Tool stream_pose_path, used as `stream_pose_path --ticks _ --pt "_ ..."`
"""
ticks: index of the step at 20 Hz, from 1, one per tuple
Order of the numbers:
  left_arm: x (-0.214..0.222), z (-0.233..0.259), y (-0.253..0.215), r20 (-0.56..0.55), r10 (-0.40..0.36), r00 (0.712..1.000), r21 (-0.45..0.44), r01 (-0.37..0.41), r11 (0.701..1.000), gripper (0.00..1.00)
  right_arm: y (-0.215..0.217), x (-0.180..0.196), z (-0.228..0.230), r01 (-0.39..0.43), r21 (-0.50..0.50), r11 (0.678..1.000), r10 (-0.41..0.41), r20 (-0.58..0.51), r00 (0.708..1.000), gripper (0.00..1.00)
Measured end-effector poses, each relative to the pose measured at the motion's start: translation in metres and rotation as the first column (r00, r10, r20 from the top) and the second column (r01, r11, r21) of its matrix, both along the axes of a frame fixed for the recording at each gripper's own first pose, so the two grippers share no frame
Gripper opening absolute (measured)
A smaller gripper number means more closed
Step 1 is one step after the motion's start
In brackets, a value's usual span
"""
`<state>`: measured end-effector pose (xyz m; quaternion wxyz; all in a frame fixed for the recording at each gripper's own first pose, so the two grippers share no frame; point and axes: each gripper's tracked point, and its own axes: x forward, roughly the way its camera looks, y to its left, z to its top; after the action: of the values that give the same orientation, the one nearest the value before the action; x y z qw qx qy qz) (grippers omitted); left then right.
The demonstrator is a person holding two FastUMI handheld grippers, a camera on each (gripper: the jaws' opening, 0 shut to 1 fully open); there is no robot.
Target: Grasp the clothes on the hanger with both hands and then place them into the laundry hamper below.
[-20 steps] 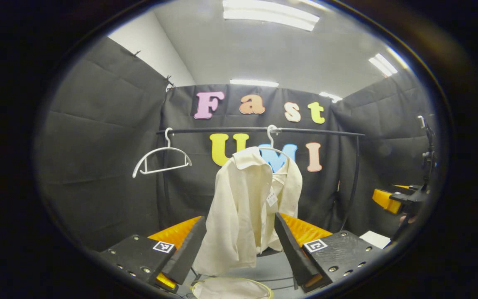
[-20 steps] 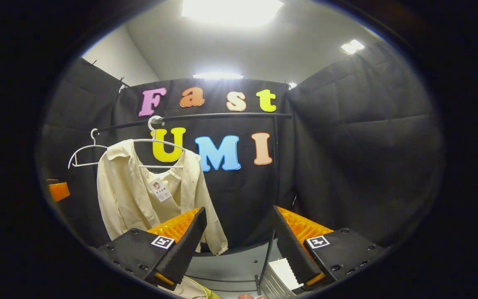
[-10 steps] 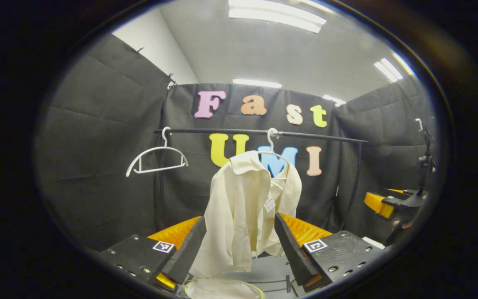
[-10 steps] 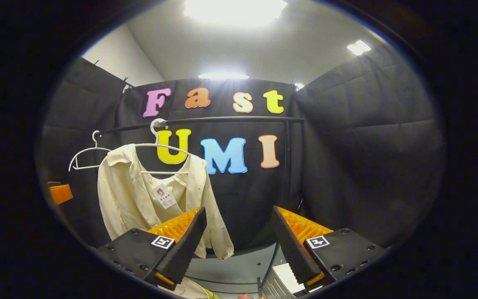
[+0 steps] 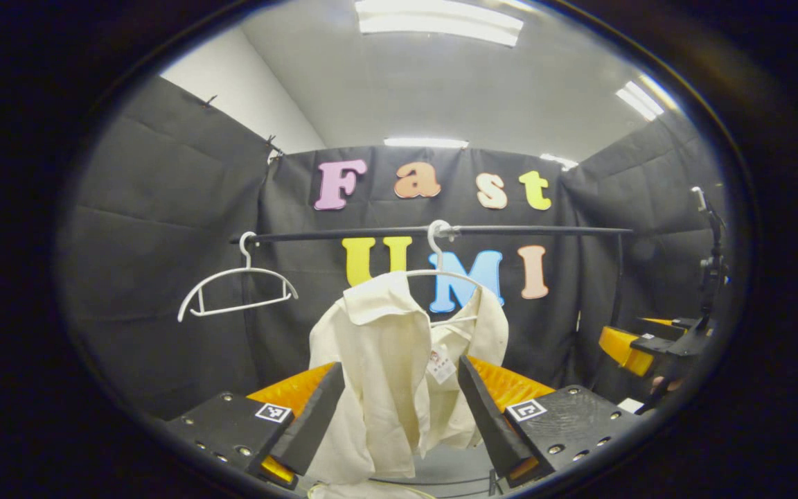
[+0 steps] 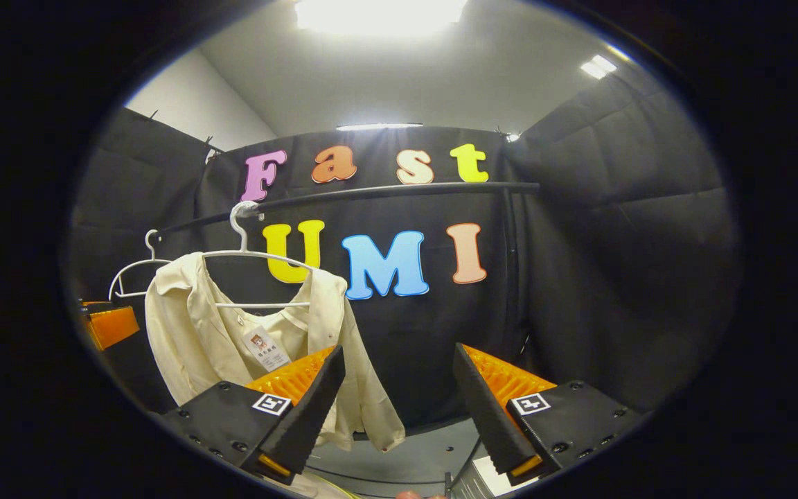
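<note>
A cream shirt [image 5: 399, 374] hangs on a white hanger [image 5: 440, 274] from a black rail [image 5: 510, 230]. In the left gripper view my left gripper [image 5: 399, 423] is open, its fingers framing the shirt, which hangs farther off, not touching them. In the right gripper view the same shirt [image 6: 198, 333] hangs at the left, and my right gripper [image 6: 399, 409] is open to the right of it, holding nothing. The right gripper [image 5: 638, 343] also shows at the far right of the left gripper view. A pale hamper rim [image 5: 364, 491] peeks at the bottom edge.
An empty white hanger [image 5: 236, 298] hangs on the rail to the left of the shirt. The rail's upright post [image 5: 617, 277] stands at the right. A grey floor [image 6: 399, 454] lies below, with a white object [image 6: 492, 471] near the post.
Both grippers have moved forward and up: the shirt and rail look larger and sit lower in both views. The hamper rim has slid almost off the bottom. Both grippers stay open.
</note>
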<state>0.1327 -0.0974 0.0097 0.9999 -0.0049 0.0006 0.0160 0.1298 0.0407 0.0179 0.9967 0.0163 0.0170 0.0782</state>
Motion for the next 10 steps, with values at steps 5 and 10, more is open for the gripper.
stream_pose_path --ticks 5,10 --pt "0.06 -0.029 -0.019 -0.061 0.039 0.997 -0.047 -0.042 0.998 0.96 -0.001 0.038 -0.015 -0.052 0.002 0.999 0.052 -0.021 0.998 0.99" --pt "0.117 -0.061 -0.02 -0.119 0.163 0.979 -0.041 -0.169 0.985 0.96 -0.003 0.063 -0.041 -0.107 -0.001 0.994 0.107 -0.071 0.992 0.99"
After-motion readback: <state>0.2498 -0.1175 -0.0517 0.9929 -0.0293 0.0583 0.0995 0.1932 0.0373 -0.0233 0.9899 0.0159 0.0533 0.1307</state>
